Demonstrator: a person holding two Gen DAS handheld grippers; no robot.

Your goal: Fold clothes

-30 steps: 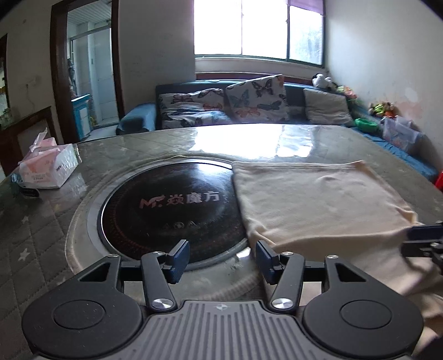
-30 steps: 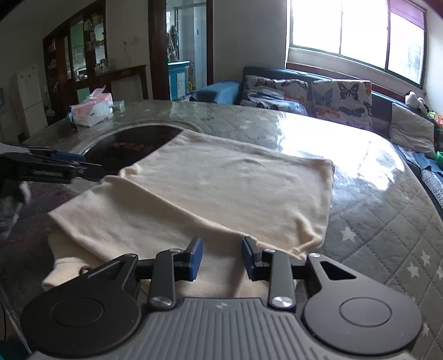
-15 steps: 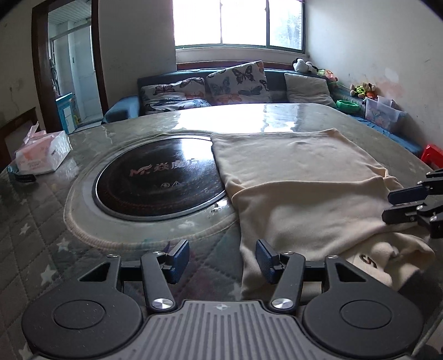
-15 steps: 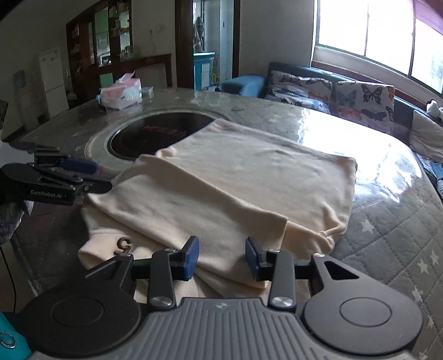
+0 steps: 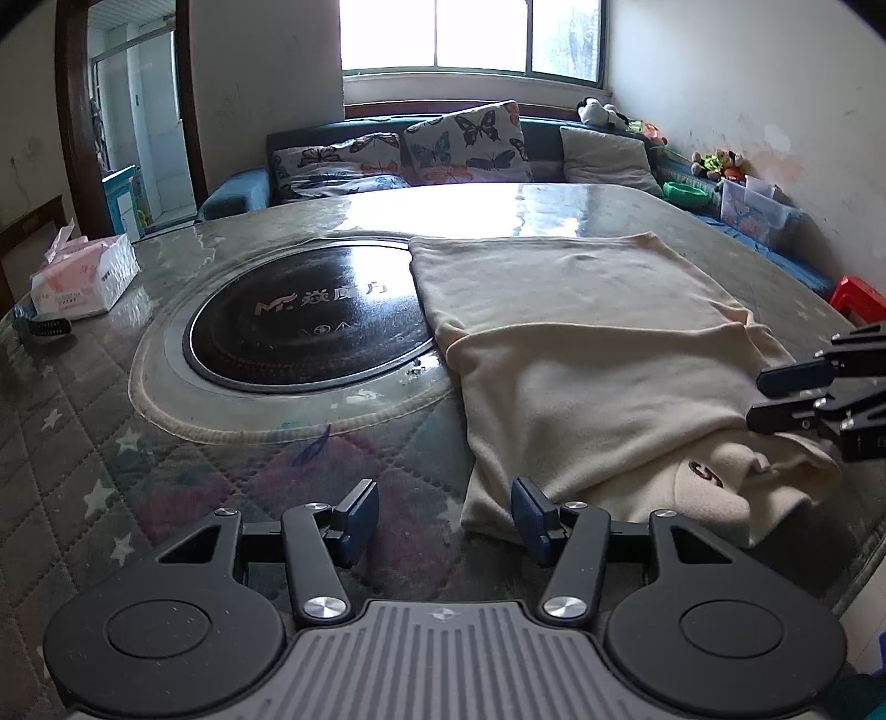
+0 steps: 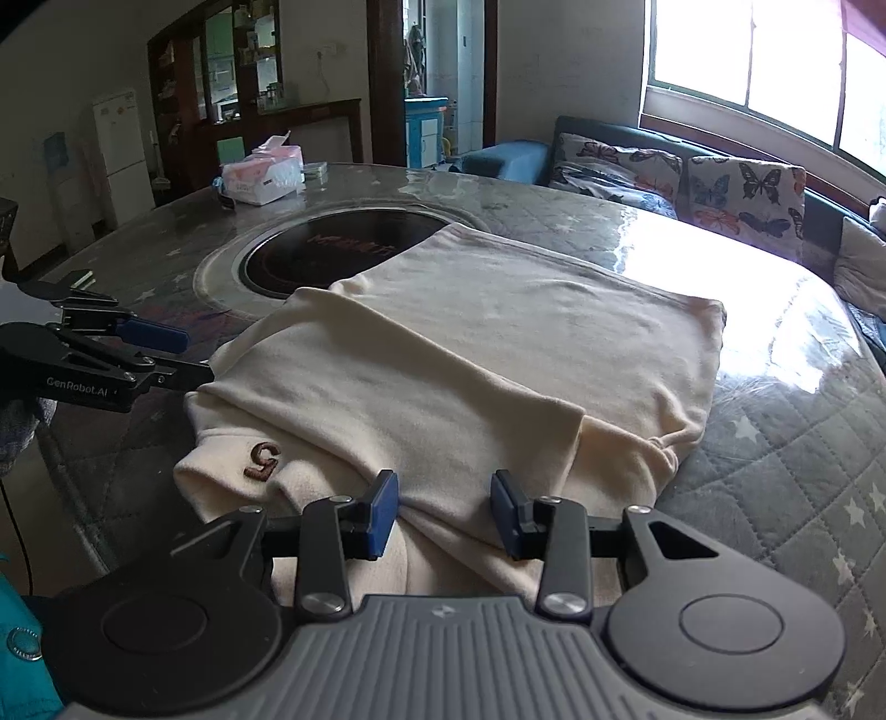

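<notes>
A soft cream-coloured cloth garment point(image 5: 581, 354) lies on the big round surface point(image 5: 111, 443), which has a grey quilted cover with little stars under a shiny clear sheet. The garment is folded over itself, so a top layer lies across the near part and a flat part stretches toward the far side. A small brown mark shaped like a curly letter point(image 6: 263, 460) shows on the near edge of the garment. The far left corner of the garment lies over the edge of the round black glass cooker plate point(image 5: 310, 327) set in the middle of the surface. The left gripper point(image 5: 443, 518) is low over the near edge of the surface, just left of the garment's near corner. Its blue-padded fingers point(image 5: 359, 518) are spread wide apart and hold nothing. The right gripper point(image 6: 444, 512) is over the near right part of the garment. Its fingers point(image 6: 382, 512) are also wide apart, with a bunched fold of cloth lying between them, but they are not squeezing it. A pink and white tissue box point(image 5: 83, 277) sits on the far left of the surface. Behind the surface is a dark blue sofa point(image 5: 310, 138) with butterfly cushions point(image 5: 465, 141) under a bright window point(image 5: 470, 33).
</notes>
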